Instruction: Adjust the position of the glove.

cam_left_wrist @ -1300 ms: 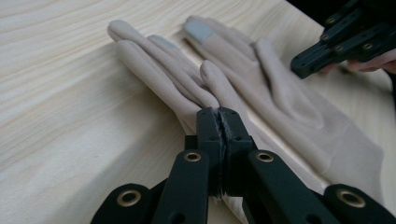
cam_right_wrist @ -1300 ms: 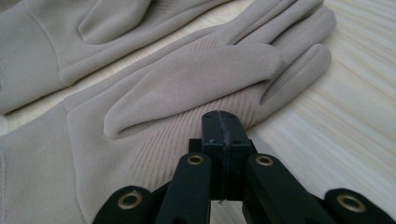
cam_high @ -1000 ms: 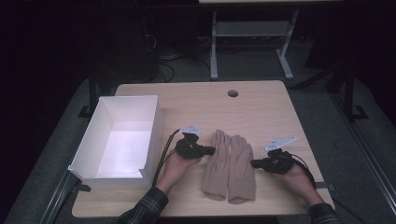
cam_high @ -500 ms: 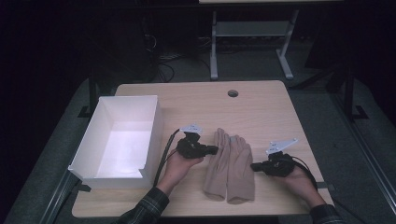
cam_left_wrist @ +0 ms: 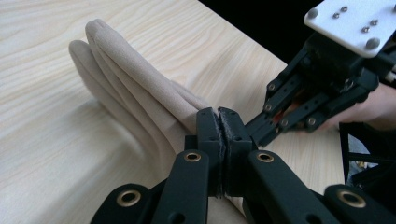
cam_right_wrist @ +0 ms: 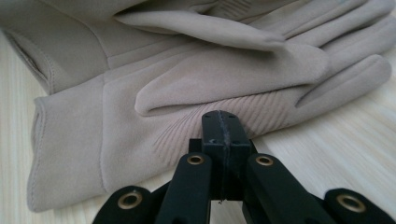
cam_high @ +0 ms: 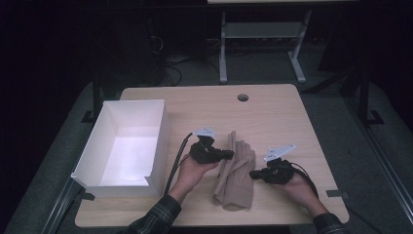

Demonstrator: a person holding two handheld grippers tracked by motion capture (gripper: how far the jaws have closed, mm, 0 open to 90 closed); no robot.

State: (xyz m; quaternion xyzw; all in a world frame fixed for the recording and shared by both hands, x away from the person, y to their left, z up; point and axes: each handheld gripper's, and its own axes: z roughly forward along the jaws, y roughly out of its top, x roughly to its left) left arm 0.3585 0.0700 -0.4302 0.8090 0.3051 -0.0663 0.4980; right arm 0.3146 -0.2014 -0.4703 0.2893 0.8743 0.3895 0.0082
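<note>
The gloves lie mid-counter, right of the white box. Left claw is pinched on a lifted glove edge; right claw is closed at the other edge, grip uncertain. Likely next: fold over, evenly.

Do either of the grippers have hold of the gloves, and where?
The left gripper pinches the gloves' left edge. The right gripper is shut at the right edge; whether it holds fabric cannot be told.

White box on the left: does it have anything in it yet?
Empty. The high view shows the white box with a bare white floor; the beige gloves lie outside it on the table.
</note>
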